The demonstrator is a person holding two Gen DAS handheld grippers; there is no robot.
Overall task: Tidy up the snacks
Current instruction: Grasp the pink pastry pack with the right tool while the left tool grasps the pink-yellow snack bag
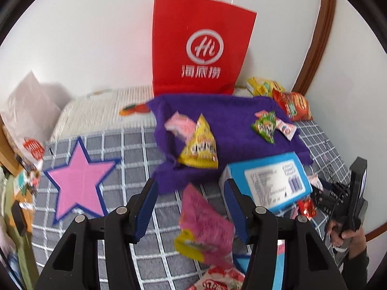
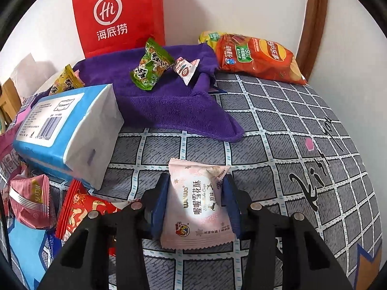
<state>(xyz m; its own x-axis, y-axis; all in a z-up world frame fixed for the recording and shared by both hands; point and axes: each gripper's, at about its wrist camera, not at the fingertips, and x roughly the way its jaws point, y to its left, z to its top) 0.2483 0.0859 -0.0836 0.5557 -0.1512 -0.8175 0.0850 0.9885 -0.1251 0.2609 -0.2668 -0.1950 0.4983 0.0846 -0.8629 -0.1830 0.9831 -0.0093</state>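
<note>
Right wrist view first: the right tongs (image 2: 197,204) have their blue pads pressed against both sides of a pale pink snowflake-pastry packet (image 2: 197,205), clamped tight on it, the packet lying on the grey checked bedspread (image 2: 278,125). Ahead of these tongs spreads a purple towel (image 2: 169,106), and on it sit a green snack pouch (image 2: 150,66) and a small white triangular packet (image 2: 186,68). Off to the left of the tongs lies a blue-and-white tissue pack (image 2: 70,125), with a red wrapper (image 2: 79,207) and a pink pouch (image 2: 30,204) nearer the camera. Far ahead on the right rests an orange crisp bag (image 2: 258,56), and a red paper bag (image 2: 118,14) stands against the wall. Over to the left wrist view, blurred: the left tongs (image 1: 191,207) stand partly open with a pink-and-yellow packet (image 1: 205,227) between the pads; whether the pads actually press on it I cannot tell. Just ahead of them a yellow triangular pouch (image 1: 199,147) sits on the towel's near part, and a pink star (image 1: 79,176) marks the bedspread to the left.
</note>
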